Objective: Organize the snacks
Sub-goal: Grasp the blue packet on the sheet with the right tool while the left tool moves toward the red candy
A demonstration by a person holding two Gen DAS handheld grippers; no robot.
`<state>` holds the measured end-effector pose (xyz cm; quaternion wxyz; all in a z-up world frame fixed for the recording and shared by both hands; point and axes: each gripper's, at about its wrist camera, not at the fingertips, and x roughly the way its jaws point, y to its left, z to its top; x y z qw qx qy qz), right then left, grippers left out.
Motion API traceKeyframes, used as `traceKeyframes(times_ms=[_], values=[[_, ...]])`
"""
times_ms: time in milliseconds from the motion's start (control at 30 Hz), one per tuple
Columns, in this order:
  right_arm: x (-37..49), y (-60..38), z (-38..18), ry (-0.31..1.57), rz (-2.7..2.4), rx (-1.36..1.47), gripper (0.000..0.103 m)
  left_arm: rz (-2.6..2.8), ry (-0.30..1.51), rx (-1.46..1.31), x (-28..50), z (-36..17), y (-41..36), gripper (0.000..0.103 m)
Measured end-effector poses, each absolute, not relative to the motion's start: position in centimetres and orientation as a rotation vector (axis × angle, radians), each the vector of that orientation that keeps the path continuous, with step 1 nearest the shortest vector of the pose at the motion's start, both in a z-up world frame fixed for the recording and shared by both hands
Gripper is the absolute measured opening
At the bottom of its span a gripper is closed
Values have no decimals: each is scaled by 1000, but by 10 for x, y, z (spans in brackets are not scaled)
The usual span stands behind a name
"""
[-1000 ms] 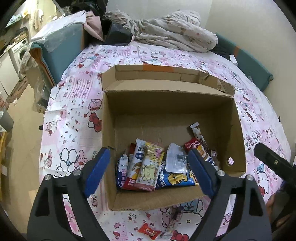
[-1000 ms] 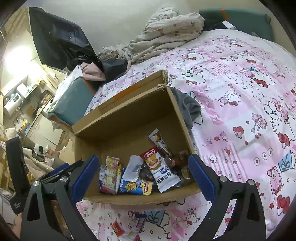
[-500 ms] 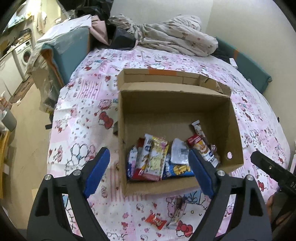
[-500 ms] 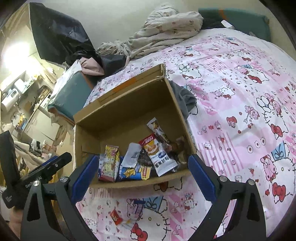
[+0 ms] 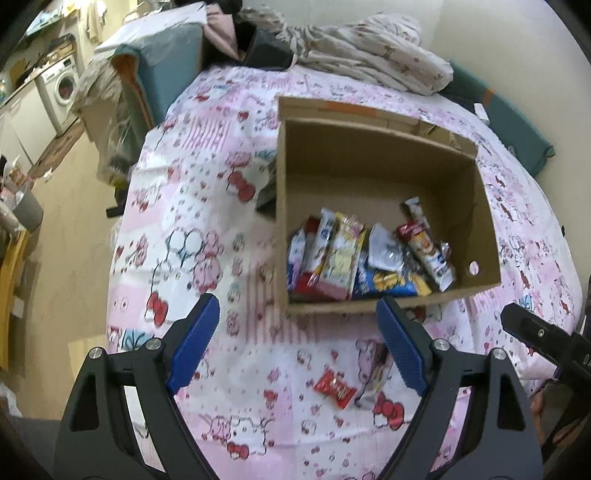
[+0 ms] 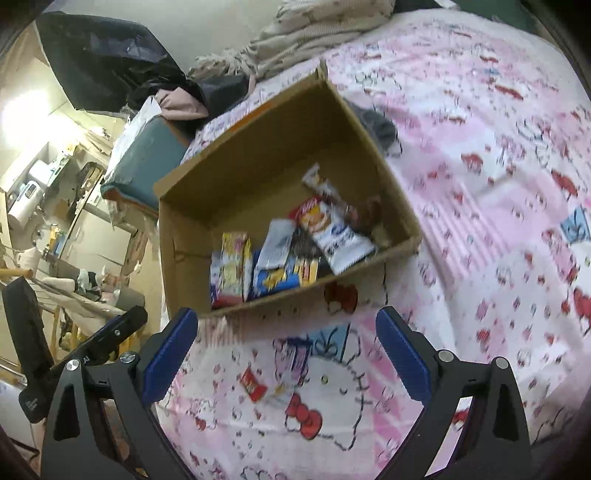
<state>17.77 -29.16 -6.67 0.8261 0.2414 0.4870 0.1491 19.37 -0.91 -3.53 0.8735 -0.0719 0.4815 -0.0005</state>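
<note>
An open cardboard box (image 5: pixel 376 147) (image 6: pixel 192 266) sits on a pink cartoon-print bedsheet (image 5: pixel 192 206) (image 6: pixel 498 184) and holds several snack packets (image 5: pixel 354 258) (image 6: pixel 280 251) along its near wall. On the sheet in front of the box lie a small red candy wrapper (image 5: pixel 334 386) (image 6: pixel 253 384) and a pale clear packet (image 5: pixel 375 376) (image 6: pixel 279 391) beside it. My left gripper (image 5: pixel 299 343) hovers open above the sheet, near side of the box, nothing between its blue pads. My right gripper (image 6: pixel 286 350) is open too, above the loose wrapper, empty.
Rumpled bedding (image 5: pixel 369 55) (image 6: pixel 314 33) and a teal cushion (image 5: pixel 506 118) lie at the far end of the bed. A teal box (image 5: pixel 162 62) (image 6: pixel 147 158) stands off the bed's left side. The floor (image 5: pixel 70 266) drops away left; a washing machine (image 5: pixel 62 85) stands beyond.
Both grippers have pulled back from the box toward the near side of the bed. The box now sits farther off, and the loose red wrapper and clear packet have come fully into view.
</note>
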Motion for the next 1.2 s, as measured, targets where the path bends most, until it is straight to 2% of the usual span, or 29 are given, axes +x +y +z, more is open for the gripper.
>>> traceKeyframes(times_ms=[467, 600, 800, 967, 1000, 1067, 1100, 1200], values=[[176, -278, -111, 1218, 304, 554, 98, 102, 1093, -215, 169, -55, 20, 84], [182, -267, -123, 1274, 305, 519, 83, 136, 1096, -248, 167, -57, 27, 84], [183, -221, -142, 1348, 354, 345, 75, 138, 1109, -275, 168, -61, 27, 84], [190, -199, -165, 1383, 317, 266, 57, 127, 1111, -282, 168, -61, 24, 84], [190, -194, -170, 1389, 300, 224, 53, 126, 1112, -281, 168, -61, 24, 84], [187, -189, -171, 1366, 280, 148, 38, 130, 1116, -281, 168, -62, 25, 84], [186, -188, -170, 1361, 283, 111, 18, 133, 1118, -284, 167, -63, 26, 84], [184, -196, -166, 1362, 304, 146, 17, 138, 1130, -298, 167, -67, 26, 84]])
